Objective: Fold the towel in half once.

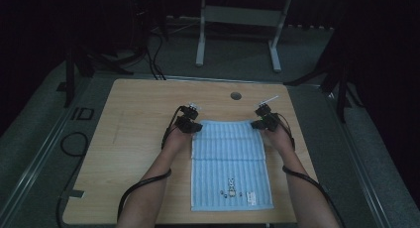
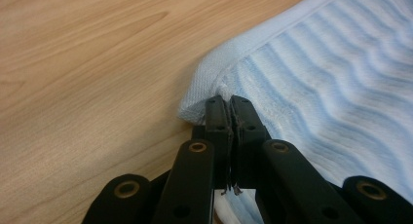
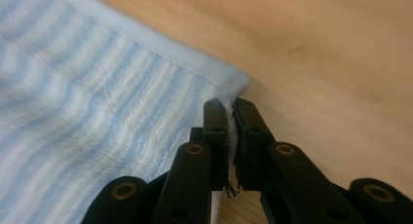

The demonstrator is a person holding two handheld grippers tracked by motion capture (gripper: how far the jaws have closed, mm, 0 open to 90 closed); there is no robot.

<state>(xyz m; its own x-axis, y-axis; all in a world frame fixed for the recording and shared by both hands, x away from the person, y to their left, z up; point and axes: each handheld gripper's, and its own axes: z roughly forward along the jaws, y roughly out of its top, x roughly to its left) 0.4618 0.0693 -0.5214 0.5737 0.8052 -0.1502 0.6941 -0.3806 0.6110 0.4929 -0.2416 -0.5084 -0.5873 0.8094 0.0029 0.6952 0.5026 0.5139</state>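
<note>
Your left gripper (image 1: 192, 120) is clamped on the far-left corner of the blue towel (image 1: 230, 163), and your right gripper (image 1: 261, 118) pinches its far-right corner. The towel lies flat on the wooden table (image 1: 133, 139), 2 corners held, near edge towards you.

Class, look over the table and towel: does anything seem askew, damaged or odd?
Nothing stands out. The towel lies flat and square on the table, with each far corner pinched by the left gripper and the right gripper.
</note>
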